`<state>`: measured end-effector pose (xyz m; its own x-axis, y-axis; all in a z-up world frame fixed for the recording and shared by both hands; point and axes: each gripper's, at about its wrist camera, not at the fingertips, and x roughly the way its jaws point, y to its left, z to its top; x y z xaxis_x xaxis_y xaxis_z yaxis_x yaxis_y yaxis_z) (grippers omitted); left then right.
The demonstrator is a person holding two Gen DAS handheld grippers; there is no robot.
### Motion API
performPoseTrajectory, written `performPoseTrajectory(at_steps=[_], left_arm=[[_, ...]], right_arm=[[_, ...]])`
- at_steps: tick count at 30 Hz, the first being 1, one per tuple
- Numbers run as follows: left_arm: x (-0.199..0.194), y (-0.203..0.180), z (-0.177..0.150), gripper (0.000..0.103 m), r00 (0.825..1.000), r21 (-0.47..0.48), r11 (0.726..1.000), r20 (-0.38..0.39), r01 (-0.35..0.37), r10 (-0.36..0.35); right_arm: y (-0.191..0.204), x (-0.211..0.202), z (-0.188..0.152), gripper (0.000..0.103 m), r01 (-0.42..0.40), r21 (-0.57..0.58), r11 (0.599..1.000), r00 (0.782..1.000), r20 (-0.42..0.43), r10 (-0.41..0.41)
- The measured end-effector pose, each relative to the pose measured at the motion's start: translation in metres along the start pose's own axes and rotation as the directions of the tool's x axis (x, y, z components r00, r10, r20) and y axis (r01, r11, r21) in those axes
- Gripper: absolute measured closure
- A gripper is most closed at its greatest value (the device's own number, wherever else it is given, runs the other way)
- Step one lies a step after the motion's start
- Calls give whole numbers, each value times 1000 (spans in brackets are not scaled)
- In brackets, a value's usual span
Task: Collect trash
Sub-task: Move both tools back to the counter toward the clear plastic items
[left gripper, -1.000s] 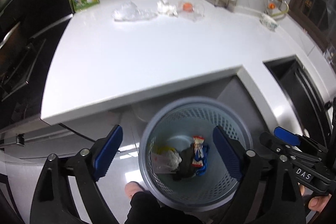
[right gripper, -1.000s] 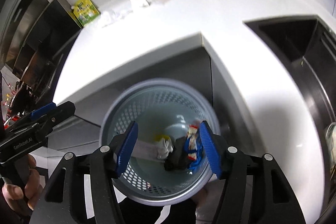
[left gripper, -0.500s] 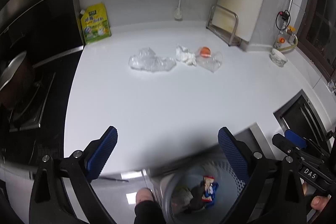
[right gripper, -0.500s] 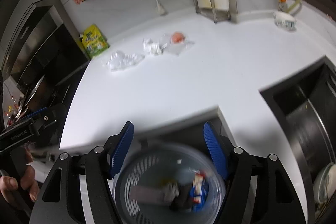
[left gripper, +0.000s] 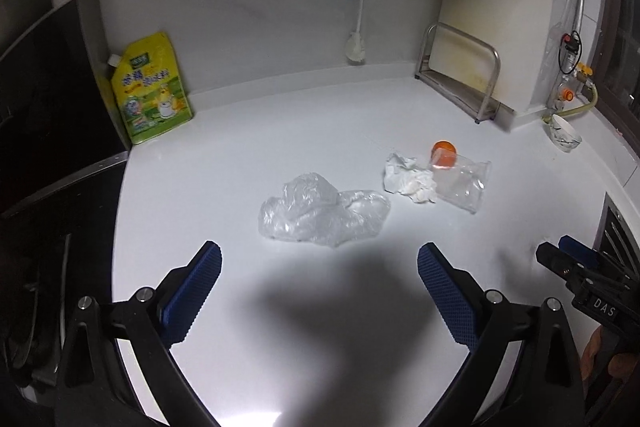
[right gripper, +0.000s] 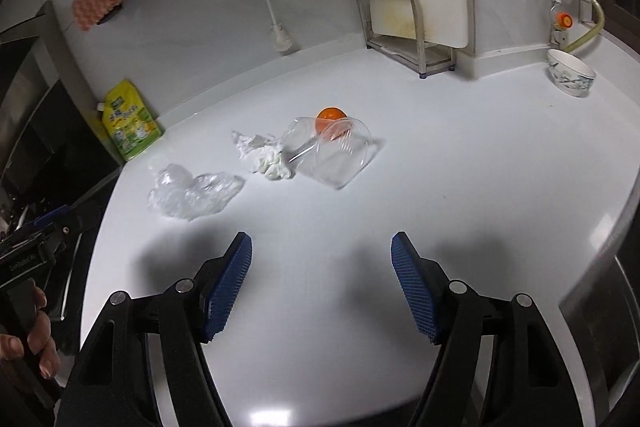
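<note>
Left wrist view: the left gripper [left gripper: 319, 263] hangs over the white counter [left gripper: 248, 163] with its jaws spread wide and nothing between them; they have just been opening further. The right gripper [right gripper: 321, 255] shows the same condition, jaws wide apart, empty, also just opened further. Three pieces of trash lie in a loose row on the counter ahead of both grippers, none touched. A crumpled clear plastic bag [left gripper: 322, 213] sits nearest the left gripper. A wad of white tissue [left gripper: 408, 179] lies just beside it, touching a clear plastic cup [right gripper: 332, 151] tipped on its side. An orange fruit [right gripper: 331, 118] rests against the cup's far edge. Against the back wall stand a yellow-green refill pouch [left gripper: 150, 89], a bottle brush [left gripper: 358, 27] and a metal rack [left gripper: 460, 75] holding a cutting board. A patterned bowl [right gripper: 570, 73] sits well apart at the far right.
</note>
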<state>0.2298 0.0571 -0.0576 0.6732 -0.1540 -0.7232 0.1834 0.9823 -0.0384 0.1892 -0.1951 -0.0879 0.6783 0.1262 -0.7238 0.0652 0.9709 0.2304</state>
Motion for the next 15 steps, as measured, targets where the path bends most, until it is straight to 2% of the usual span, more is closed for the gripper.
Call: performPoseTrajectory(at_steps=[7,15], left_arm=[[52,3,16,6,999,24,999,-37,33,-32],[83,0,19,6,997,56,997,-65,46,-42]], right_arm=[[3,51,31,34,20,5,1000,1000,-2,-20],[3,91,44,34,22,7,1000,1000,-21,-22]])
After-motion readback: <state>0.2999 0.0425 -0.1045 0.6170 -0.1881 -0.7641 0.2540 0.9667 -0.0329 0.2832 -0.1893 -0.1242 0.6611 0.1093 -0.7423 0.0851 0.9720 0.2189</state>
